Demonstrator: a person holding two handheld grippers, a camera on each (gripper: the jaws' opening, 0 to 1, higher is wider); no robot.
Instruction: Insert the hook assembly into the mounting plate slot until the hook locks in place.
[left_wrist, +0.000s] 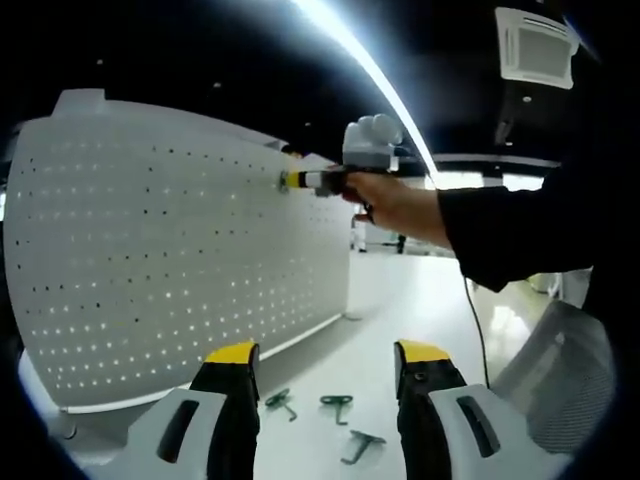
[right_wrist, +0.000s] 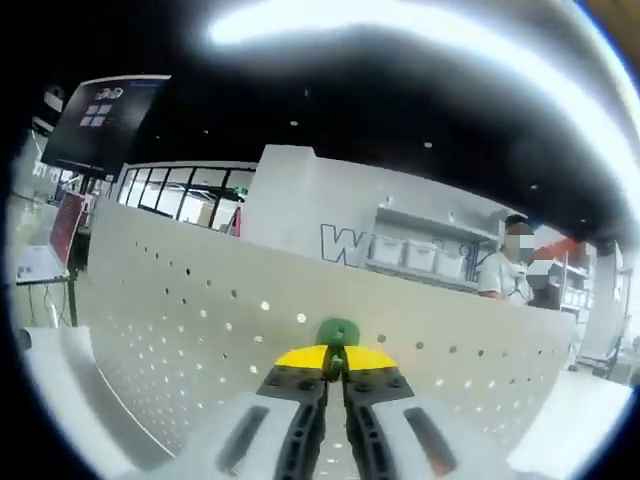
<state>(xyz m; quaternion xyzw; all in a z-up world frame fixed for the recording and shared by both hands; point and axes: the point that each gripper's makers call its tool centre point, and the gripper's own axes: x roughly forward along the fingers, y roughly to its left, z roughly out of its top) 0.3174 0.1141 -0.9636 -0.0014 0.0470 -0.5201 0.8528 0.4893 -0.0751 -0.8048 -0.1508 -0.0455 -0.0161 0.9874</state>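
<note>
The hook assembly (left_wrist: 291, 180), green at its tip, is seen in the left gripper view pinched in the yellow-tipped right tongs (left_wrist: 305, 180), which are held by a person's hand (left_wrist: 385, 200) against the upper right part of the white perforated mounting plate (left_wrist: 170, 260). The plate stands upright on the white surface (left_wrist: 400, 300). The left tongs (left_wrist: 325, 350) are held well apart, nothing between them, low and near, over three spare green hooks (left_wrist: 335, 405) that lie on the surface just in front of the plate's foot.

In the right gripper view the right tongs (right_wrist: 335, 358) are shut on the green hook assembly (right_wrist: 337, 331), whose rounded head stands out past the tips, at or very close to the mounting plate (right_wrist: 180, 310). Whether its prongs are already in a slot cannot be told.

For the step to go well, the prongs should be lined up squarely with a pair of holes, the assembly kept level, and a steady push given straight toward the plate, then downward, until the hook is judged seated; the grip should not be loosened before that. A skewed approach would likely let the prongs skid across the sheet.

Of writing, a large letter "W" (right_wrist: 338, 245) is read on the far wall; the rest is hidden. Text on the dark screen (right_wrist: 100, 115) at upper left is too small to read.
</note>
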